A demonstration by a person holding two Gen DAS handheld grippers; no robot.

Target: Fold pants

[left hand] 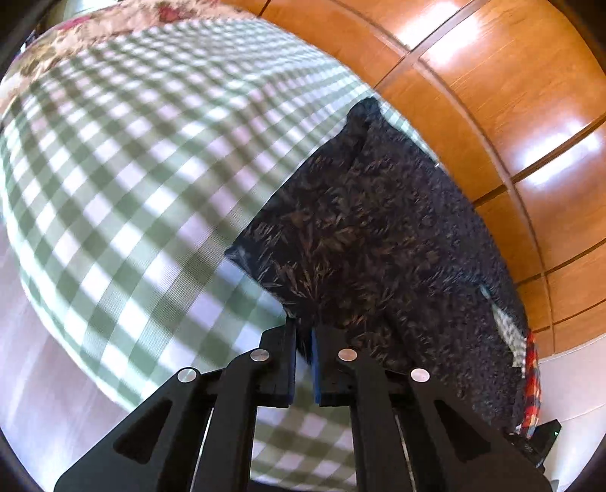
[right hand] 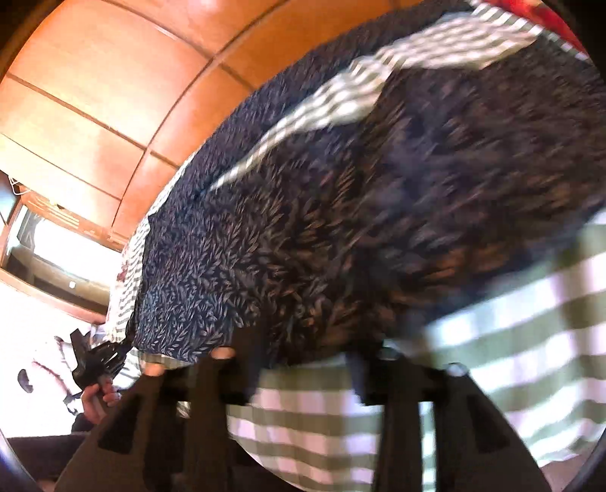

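The pants (left hand: 378,234) are dark navy with a small leaf print and lie spread on a green-and-white checked bedsheet (left hand: 132,170). My left gripper (left hand: 304,337) is shut on their near corner, with dark cloth pinched between the blue pads. In the blurred right wrist view the pants (right hand: 360,208) fill the middle, and a fold of checked cloth (right hand: 378,75) lies across them. My right gripper (right hand: 306,363) stands open at their near hem, its fingers wide apart over the sheet (right hand: 511,340). The left gripper (right hand: 96,359) appears at the far left, held by a hand (right hand: 96,397) and gripping the pants' corner.
Glossy wooden wardrobe doors (left hand: 492,94) stand just behind the bed. A floral cover (left hand: 113,22) lies at the far end of the sheet. Red plaid fabric (left hand: 532,378) shows past the pants' right end, beside a black device with a green light (left hand: 545,435). A bright window (right hand: 57,246) is at the left.
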